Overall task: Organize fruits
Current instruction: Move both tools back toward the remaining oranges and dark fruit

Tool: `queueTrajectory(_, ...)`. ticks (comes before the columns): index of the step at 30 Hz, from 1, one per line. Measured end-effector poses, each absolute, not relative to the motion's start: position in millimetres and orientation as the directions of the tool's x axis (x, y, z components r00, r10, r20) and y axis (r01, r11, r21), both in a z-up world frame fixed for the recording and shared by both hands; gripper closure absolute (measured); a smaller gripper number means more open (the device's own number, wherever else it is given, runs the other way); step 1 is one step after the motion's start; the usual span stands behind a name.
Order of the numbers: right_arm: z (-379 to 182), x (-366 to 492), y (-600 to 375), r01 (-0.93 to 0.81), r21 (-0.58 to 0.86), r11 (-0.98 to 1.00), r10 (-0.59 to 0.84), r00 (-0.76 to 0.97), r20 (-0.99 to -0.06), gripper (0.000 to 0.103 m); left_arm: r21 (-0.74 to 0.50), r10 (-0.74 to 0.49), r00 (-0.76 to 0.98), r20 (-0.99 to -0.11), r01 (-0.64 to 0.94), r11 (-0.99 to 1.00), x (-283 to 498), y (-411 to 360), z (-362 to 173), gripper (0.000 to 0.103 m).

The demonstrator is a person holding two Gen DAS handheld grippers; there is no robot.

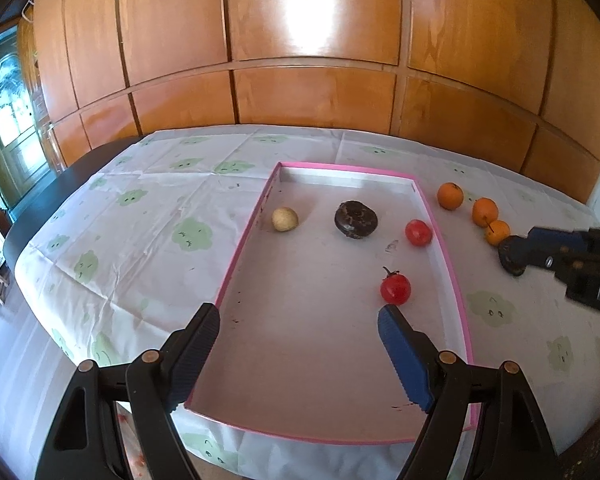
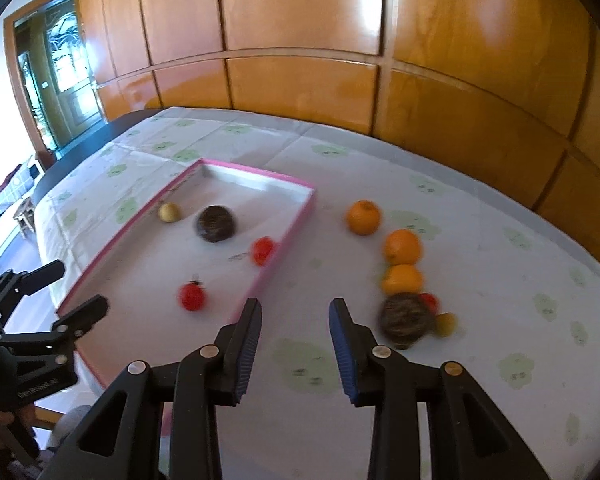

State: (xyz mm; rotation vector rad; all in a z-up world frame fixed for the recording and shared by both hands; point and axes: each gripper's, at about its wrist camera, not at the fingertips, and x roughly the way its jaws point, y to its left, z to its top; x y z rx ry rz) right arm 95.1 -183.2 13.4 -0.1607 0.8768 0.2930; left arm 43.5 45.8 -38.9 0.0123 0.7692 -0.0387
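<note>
Left gripper [image 1: 298, 330] is being held wide open over the near end of the tray [image 1: 448, 256], nothing between the fingers, nothing touched. Right gripper [image 2: 294, 322] is being held narrowly open above the cloth [image 2: 480, 248] just right of the tray; the gap is empty, no contact.

Largest to smallest: table is being covered by a white cloth with green prints, wood panelling [image 1: 312, 92] behind. Pink-rimmed white tray is lying on the cloth. Inside it, four items are being kept apart: a dark fruit [image 1: 356, 219] mid-tray, a pale round one [image 1: 285, 219] near the left wall, a tomato [image 1: 418, 232] by the right wall, a second tomato [image 1: 395, 288] just ahead of the left gripper's right finger.

Outside, right of the tray, three oranges [image 2: 403, 247] are sitting in a loose row. At the row's near end a second dark fruit [image 2: 405, 320] is lying beside the right gripper's right finger, with a red piece [image 2: 430, 301] and a yellowish piece [image 2: 446, 324] behind it, blurred.
</note>
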Motion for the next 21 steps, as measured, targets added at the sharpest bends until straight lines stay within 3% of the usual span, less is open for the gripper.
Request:
queueTrajectory(13,18,132,-310,-0.09,-0.096,0.991,-0.02,0.617,-0.787,0.068,0.008,-0.107,0.69,-0.716,0.162,0.987,59,18,-31,0.037)
queueTrajectory(17,7,139,-345,-0.011,-0.007,1.0,0.001,0.597,-0.802,0.068,0.021,-0.142,0.684,-0.715,0.225,0.974,70,1,-21,0.046)
queueTrajectory(21,4,144,-362,0.042,0.059,0.997,0.025,0.57,-0.821,0.068,0.037,-0.169,0.682,-0.712,0.276,0.96,85,-20,-10,0.046)
